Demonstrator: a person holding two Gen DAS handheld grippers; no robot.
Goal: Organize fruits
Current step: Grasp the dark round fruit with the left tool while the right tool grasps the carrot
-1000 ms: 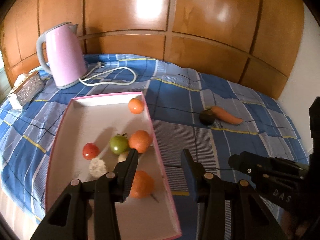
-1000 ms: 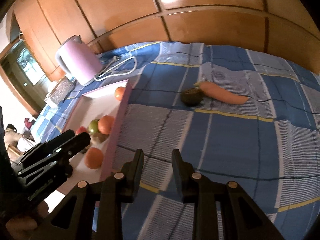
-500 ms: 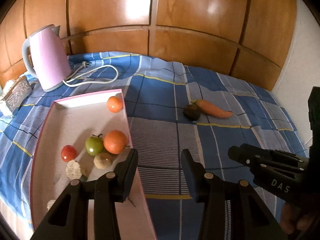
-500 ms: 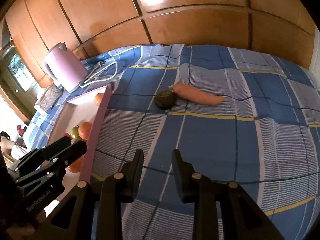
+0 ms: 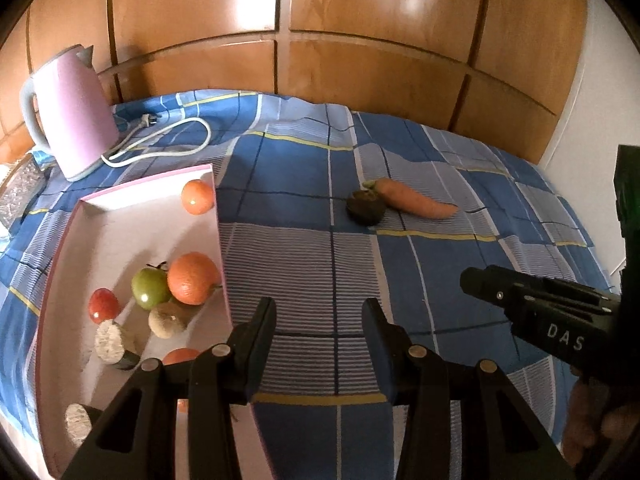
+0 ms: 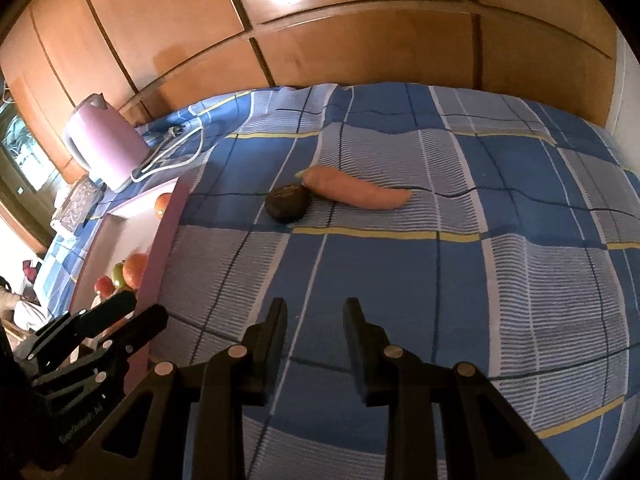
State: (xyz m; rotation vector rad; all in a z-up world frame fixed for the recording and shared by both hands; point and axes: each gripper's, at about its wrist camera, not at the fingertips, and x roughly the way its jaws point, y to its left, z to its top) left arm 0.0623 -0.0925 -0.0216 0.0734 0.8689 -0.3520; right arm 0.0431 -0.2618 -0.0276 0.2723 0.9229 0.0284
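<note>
The left gripper [image 5: 318,320] is hovering over the blue checked cloth [image 5: 304,264] beside the pink tray [image 5: 222,240], its jaws standing partly apart with nothing between them. The right gripper [image 6: 316,320] is hanging empty too, with only a narrow gap between its jaws. The carrot [image 6: 356,192] is lying touching a dark fruit [image 6: 287,203], perhaps an avocado, well ahead of both.

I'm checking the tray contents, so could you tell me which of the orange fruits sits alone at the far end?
The small orange fruit in the tray's far corner; the bigger one touches the green fruit.
</note>
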